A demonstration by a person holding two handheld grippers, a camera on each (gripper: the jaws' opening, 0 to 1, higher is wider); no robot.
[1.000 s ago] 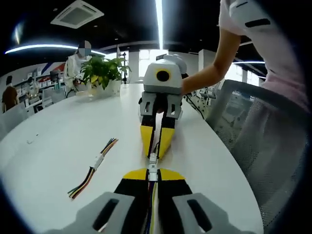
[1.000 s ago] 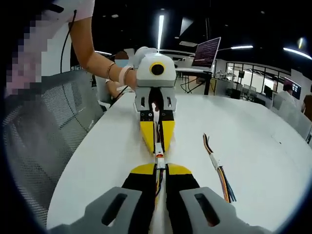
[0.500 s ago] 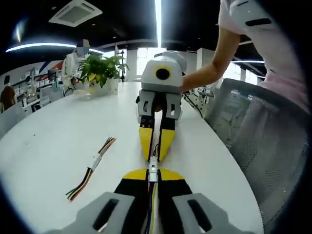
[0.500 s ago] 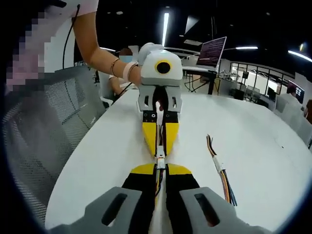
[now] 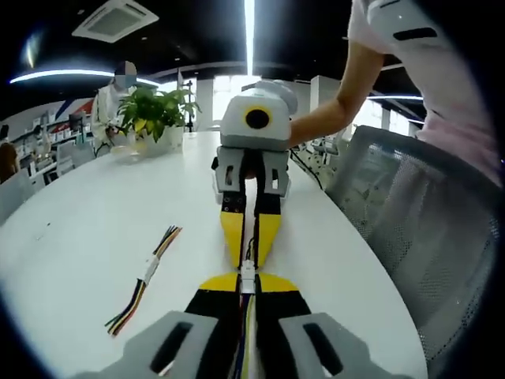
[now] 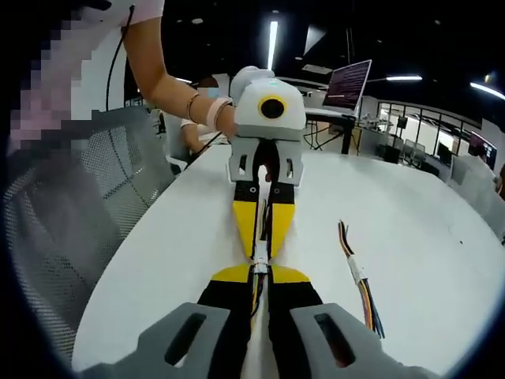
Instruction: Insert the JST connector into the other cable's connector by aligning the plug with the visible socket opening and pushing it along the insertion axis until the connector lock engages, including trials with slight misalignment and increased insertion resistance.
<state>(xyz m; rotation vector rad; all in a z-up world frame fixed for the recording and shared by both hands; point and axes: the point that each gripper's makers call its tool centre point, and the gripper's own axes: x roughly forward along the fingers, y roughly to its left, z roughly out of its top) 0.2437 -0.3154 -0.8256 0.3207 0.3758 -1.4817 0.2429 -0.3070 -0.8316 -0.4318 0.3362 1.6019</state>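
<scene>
In the left gripper view my left gripper (image 5: 247, 282) is shut on a small white JST connector (image 5: 248, 272) whose coloured wires run back between the jaws. The right gripper (image 5: 248, 251) faces it tip to tip, shut on the mating connector, and the two connectors touch. In the right gripper view my right gripper (image 6: 261, 272) holds its white connector (image 6: 260, 264) against the left gripper (image 6: 263, 246), whose yellow tips meet mine. Whether the lock has engaged cannot be told.
A spare mated cable with multicoloured wires (image 5: 144, 275) lies on the white table (image 5: 87, 229), seen also as the spare cable (image 6: 359, 276). A potted plant (image 5: 155, 114) stands at the far end. A mesh chair (image 5: 410, 237) and the person's arm (image 5: 331, 118) flank the table edge.
Both grippers stay tip to tip. The opposite gripper has closed in slightly and looms larger in each view; the connectors sit a little tighter together.
</scene>
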